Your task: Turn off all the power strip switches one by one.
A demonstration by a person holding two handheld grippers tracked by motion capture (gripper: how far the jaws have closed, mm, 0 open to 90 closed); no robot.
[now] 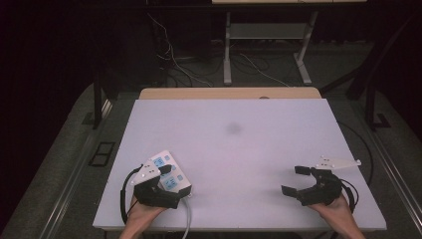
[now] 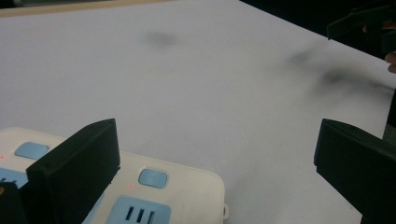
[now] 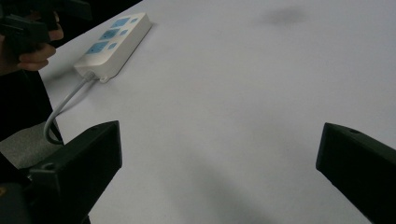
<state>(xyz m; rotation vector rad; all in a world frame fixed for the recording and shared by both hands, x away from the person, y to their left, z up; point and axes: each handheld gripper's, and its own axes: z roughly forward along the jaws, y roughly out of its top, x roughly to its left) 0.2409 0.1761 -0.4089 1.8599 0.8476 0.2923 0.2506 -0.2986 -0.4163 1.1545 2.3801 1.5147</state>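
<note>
Hovering over the power strip [image 1: 169,175] at the near left of the table [image 1: 234,144], the left gripper [image 1: 160,180] had its jaws spread, one jaw above the strip's top, nothing pinched. The right gripper [image 1: 298,181] stood well apart at the near right, jaws likewise spread and empty. Risk noted: closing from this offset could catch one edge alone and skid the strip, its cable [image 3: 63,109] dragging. The right gripper view showed that cable leaving the strip's end; the left gripper view showed the switch [image 2: 152,178] and a small red light.
</note>
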